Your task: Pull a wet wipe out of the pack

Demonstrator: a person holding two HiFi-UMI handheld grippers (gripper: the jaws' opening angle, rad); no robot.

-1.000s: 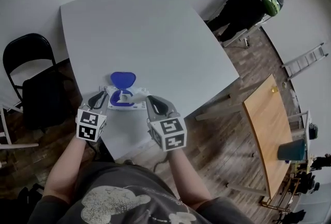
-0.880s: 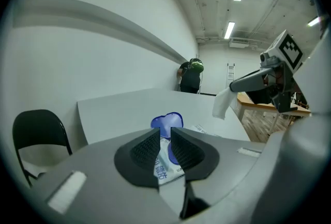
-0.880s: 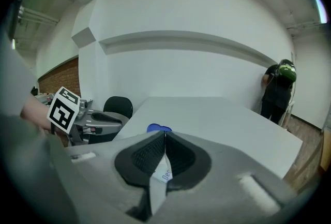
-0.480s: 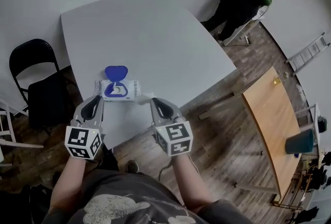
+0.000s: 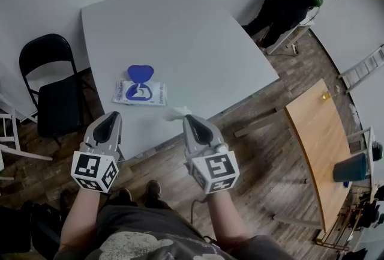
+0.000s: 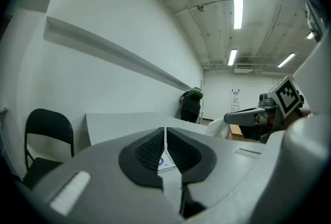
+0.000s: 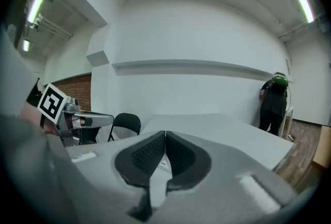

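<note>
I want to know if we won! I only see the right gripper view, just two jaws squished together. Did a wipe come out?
Observer: Yes. The head view shows a white wipe at the right gripper's tip, apart from the pack.
Operator: Is the pack's lid shut?
Observer: No, the blue lid is flipped open.
Operator: Does the other gripper hold anything?
Observer: No. The left gripper's jaws have just closed, with nothing between them.
</note>
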